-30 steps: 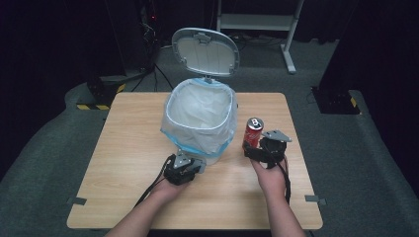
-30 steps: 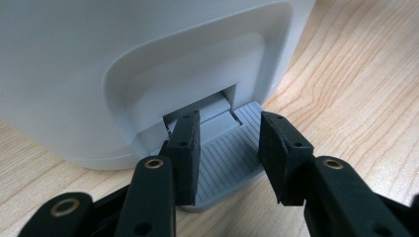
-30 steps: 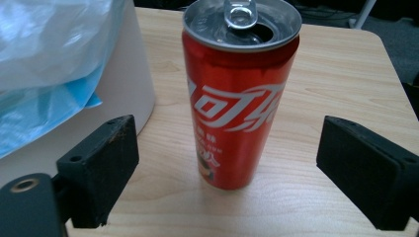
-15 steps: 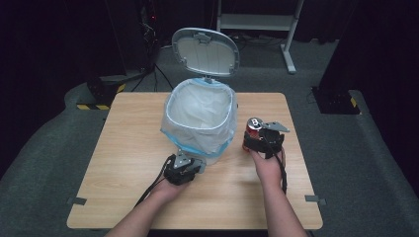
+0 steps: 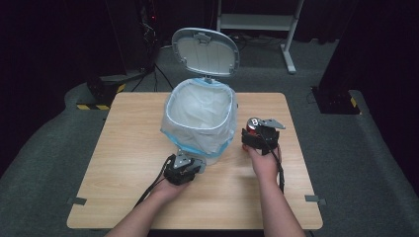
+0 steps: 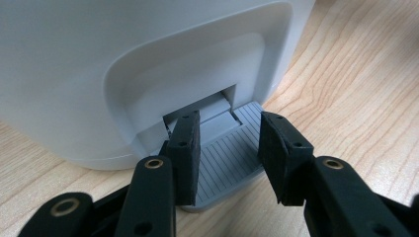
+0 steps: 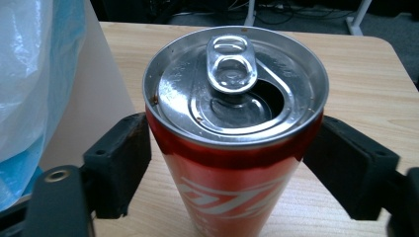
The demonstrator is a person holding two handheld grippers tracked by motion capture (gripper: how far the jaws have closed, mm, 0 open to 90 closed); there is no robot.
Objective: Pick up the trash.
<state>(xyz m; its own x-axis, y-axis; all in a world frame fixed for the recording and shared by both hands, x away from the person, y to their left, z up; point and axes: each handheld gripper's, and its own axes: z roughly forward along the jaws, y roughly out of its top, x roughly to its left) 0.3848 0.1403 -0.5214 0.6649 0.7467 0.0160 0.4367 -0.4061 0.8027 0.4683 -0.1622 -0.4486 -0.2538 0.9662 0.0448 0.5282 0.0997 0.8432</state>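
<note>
- Red can (image 7: 232, 148): upright on the table (image 5: 128, 148), top opened, just right of the bin (image 5: 200, 116).
- Right gripper (image 5: 257, 134): pads on either side of the can, jaws just closing in; left pad against the can wall, right pad at its edge, contact there cannot be told.
- Left gripper (image 6: 227, 148): jaws narrowed, set astride the grey ribbed pedal (image 6: 222, 163) at the foot of the bin; grip on the pedal cannot be told.
- Bin: white, lined with a pale blue bag (image 5: 197, 106), lid (image 5: 205, 52) raised at the far side.
</note>
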